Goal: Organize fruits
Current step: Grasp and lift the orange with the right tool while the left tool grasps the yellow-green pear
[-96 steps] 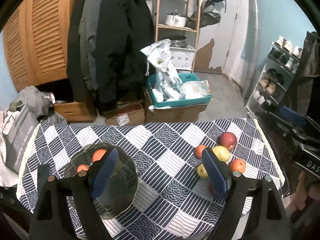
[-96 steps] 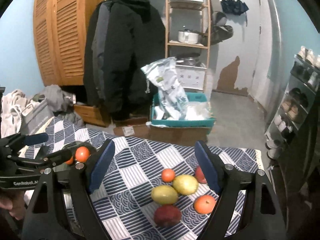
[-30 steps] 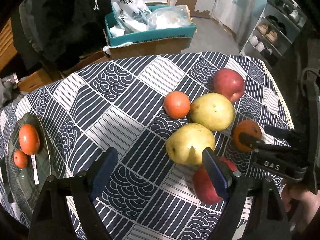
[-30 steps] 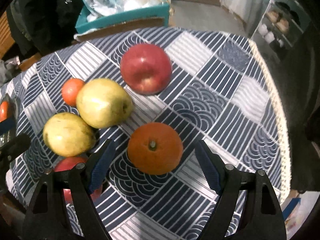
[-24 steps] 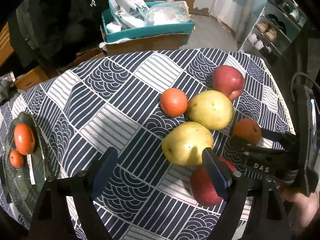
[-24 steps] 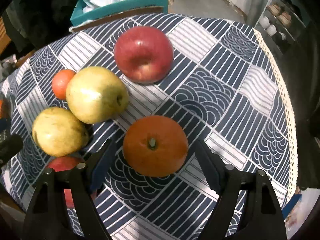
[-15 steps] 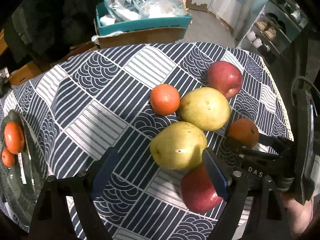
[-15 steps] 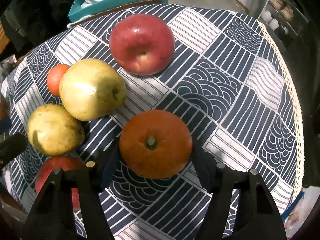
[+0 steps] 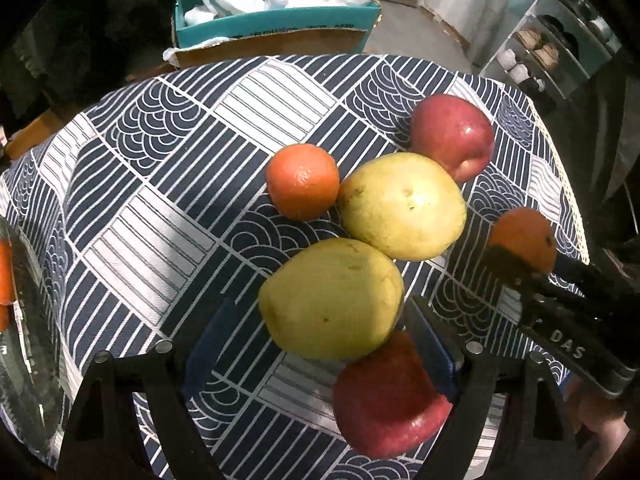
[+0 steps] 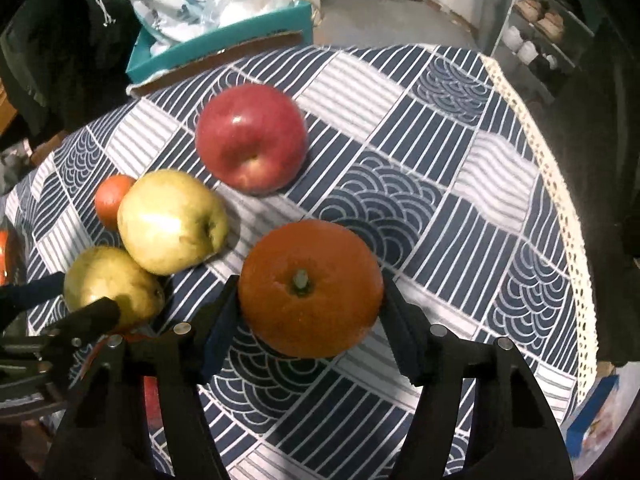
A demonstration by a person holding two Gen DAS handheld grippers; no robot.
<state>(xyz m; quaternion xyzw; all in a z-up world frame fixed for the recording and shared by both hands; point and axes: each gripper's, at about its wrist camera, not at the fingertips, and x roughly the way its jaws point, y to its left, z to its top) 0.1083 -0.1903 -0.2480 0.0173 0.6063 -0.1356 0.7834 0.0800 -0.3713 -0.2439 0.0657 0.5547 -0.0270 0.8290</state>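
Observation:
My right gripper is shut on a large orange that rests on the patterned tablecloth; it also shows in the left wrist view. My left gripper is open around a yellow pear, its pads at the pear's sides, with a red apple beside the right pad. A second yellow pear, a small tangerine and another red apple lie just beyond.
A glass plate with orange fruit sits at the table's left edge. A teal box with bags stands on the floor behind the table. A shoe rack is at the right. The table's lace edge runs close to the right.
Both grippers moved down and forward to the fruit. The right gripper's jaws closed onto the large orange. The left gripper came to straddle the near yellow pear.

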